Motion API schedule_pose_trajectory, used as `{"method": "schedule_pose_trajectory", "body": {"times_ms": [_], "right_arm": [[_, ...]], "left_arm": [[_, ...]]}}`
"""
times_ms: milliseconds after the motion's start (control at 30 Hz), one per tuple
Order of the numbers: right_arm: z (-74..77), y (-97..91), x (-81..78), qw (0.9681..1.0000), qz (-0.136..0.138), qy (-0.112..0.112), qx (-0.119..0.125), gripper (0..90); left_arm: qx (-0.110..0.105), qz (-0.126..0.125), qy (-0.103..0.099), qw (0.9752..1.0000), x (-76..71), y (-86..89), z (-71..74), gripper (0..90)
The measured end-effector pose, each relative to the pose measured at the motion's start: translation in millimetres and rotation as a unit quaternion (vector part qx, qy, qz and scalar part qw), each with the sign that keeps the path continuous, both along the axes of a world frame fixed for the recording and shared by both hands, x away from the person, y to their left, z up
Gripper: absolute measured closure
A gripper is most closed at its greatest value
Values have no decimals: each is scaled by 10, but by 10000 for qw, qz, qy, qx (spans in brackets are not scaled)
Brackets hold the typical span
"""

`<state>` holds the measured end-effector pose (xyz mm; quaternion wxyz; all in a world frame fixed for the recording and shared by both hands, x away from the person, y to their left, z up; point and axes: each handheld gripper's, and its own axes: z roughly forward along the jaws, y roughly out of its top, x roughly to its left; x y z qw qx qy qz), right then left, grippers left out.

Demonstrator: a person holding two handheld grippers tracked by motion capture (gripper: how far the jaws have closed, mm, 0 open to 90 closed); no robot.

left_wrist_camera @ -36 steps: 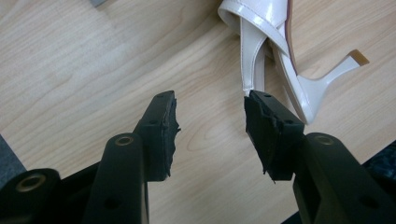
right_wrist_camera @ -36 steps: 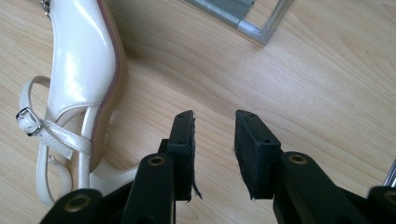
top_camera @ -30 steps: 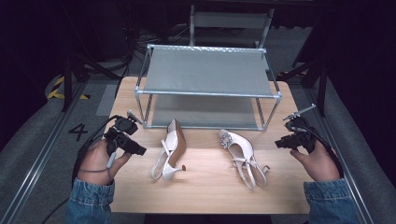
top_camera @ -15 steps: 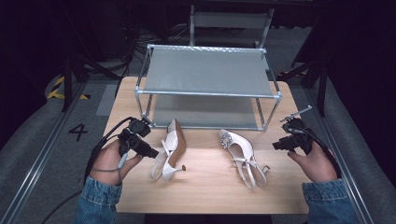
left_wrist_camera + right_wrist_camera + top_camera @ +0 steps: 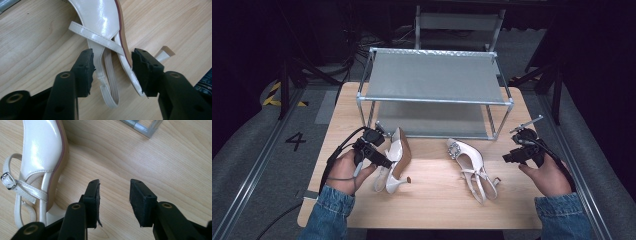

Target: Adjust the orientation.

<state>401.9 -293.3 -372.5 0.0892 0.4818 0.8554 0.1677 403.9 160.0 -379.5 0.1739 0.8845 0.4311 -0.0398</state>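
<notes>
Shoes lie on the pale wooden table (image 5: 432, 200) in the high view: a glossy white slingback heel on its side (image 5: 394, 159) touching the left gripper (image 5: 377, 156), and a white jewelled sandal (image 5: 471, 164) well apart from the right gripper (image 5: 512, 154), with a grey metal two-shelf rack (image 5: 434, 80) beyond both. Left gripper view: the jaws stand wide apart, straddling the heel's back strap (image 5: 107, 75) without clamping. Right gripper view: the jaws gape over bare wood, holding nothing, the sandal beside the left jaw, a rack foot (image 5: 142, 126) ahead.

The left gripper (image 5: 379, 159) moves in from the table's left edge to straddle the left shoe's (image 5: 394, 160) heel straps.
</notes>
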Motion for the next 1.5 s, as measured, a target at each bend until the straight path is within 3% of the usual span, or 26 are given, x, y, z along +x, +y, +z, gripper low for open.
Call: {"method": "schedule_pose_trajectory", "body": {"times_ms": [100, 333, 433, 533, 633, 867, 900, 1067, 1100, 1133, 1233, 1267, 1333, 1400, 1433, 1500], "right_arm": [[-12, -31, -18, 10000, -50, 3, -3, 605], [-28, -100, -60, 9999, -135, 19, -3, 608], [-37, -117, -73, 9998, -174, 31, -22, 610], [-47, -128, -80, 9999, -164, 27, -36, 612], [-55, -126, -83, 9998, -173, 26, -55, 613], [-66, -114, -81, 9998, -154, 48, -69, 614], [-67, -113, -79, 9999, -139, 37, -70, 613], [-68, -112, -78, 9999, -137, 40, -80, 613], [-67, -111, -81, 9998, -145, 39, -89, 613], [-67, -111, -81, 9998, -145, 39, -89, 613], [-69, -121, -90, 9999, -138, 27, -89, 612], [-73, -133, -100, 9998, -173, 36, -91, 611], [-73, -141, -106, 9998, -183, 42, -91, 611], [-79, -159, -115, 9997, -207, 49, -91, 609], [-80, -172, -126, 9997, -234, 53, -93, 607], [-80, -179, -130, 9997, -240, 51, -84, 606]], "left_arm": [[73, 85, 83, 9999, 63, -11, -64, 578], [-240, 123, 91, 9996, 135, -9, -88, 634], [-264, 127, 71, 9995, 155, -17, -91, 679], [-441, 111, -5, 9990, 158, -14, -71, 759], [-472, 14, -15, 9989, 150, -24, -50, 877], [-308, -127, -193, 9993, 99, -80, -5, 892], [-276, -131, -314, 9990, 81, -92, 13, 893], [-165, -146, -536, 9983, 33, -106, 86, 896], [19, -154, -729, 9972, 1, -120, 145, 896], [19, -154, -729, 9972, 1, -120, 145, 896], [261, -179, -1010, 9944, -56, -181, 224, 896], [493, -341, -1133, 9918, -96, -269, 259, 896], [582, -438, -1149, 9907, -121, -331, 264, 895], [766, -665, -1211, 9874, -163, -451, 264, 894], [919, -961, -1194, 9839, -216, -597, 253, 894], [951, -1090, -1170, 9825, -236, -657, 243, 893]]}}
